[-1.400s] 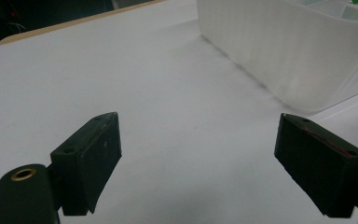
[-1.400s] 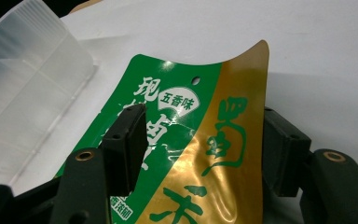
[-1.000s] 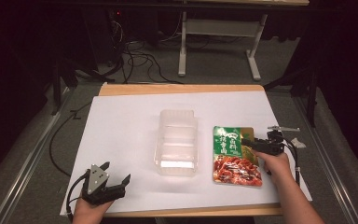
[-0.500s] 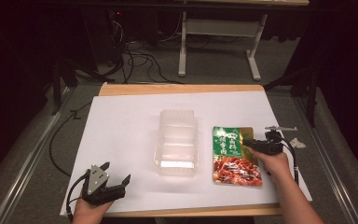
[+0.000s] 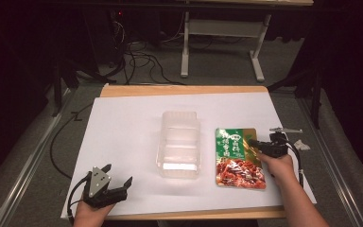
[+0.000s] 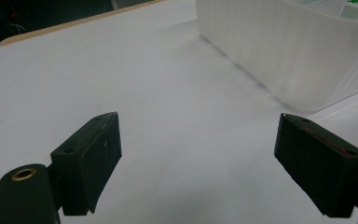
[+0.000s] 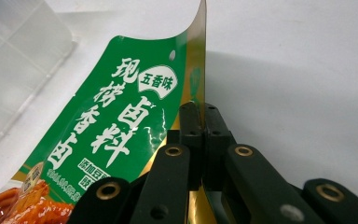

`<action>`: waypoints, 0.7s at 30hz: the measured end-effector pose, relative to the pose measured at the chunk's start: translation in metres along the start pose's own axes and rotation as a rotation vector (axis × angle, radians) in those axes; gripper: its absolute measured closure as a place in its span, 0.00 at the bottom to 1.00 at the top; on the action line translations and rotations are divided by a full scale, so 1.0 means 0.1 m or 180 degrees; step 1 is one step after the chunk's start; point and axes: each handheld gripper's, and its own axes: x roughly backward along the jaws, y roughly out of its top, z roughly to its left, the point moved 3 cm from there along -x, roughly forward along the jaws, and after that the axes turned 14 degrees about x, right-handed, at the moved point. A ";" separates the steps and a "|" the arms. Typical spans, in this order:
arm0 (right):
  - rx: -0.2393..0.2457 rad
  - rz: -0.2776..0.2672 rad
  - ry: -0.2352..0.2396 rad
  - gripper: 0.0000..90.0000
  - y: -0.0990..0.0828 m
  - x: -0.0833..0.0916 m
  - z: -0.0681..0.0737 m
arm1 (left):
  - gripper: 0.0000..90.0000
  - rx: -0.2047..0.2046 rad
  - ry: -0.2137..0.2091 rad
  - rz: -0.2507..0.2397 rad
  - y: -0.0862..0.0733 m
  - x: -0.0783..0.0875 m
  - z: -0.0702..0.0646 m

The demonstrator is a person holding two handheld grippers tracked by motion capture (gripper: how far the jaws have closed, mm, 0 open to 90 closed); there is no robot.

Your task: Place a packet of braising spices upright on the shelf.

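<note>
Two black jaws of the right gripper [image 7: 200,109] are pressing together on the gold edge of a green seasoning pouch [image 7: 121,121], which is curling upward beside them; in the high view that right gripper [image 5: 254,142] is meeting the pouch [image 5: 237,157] at its right edge, just right of a clear plastic container [image 5: 179,143]. Near the front left corner of the white-covered table [image 5: 123,123], the left gripper [image 5: 118,182] is resting with jaws wide apart, and in its own view the left gripper [image 6: 198,154] is facing the container's ribbed wall [image 6: 279,51].
</note>
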 end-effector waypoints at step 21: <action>0.0242 -0.0645 0.0053 1.00 0.16 0.58 0.25 | 0.17 -0.0021 -0.0030 -0.0046 0.03 -0.02 -0.02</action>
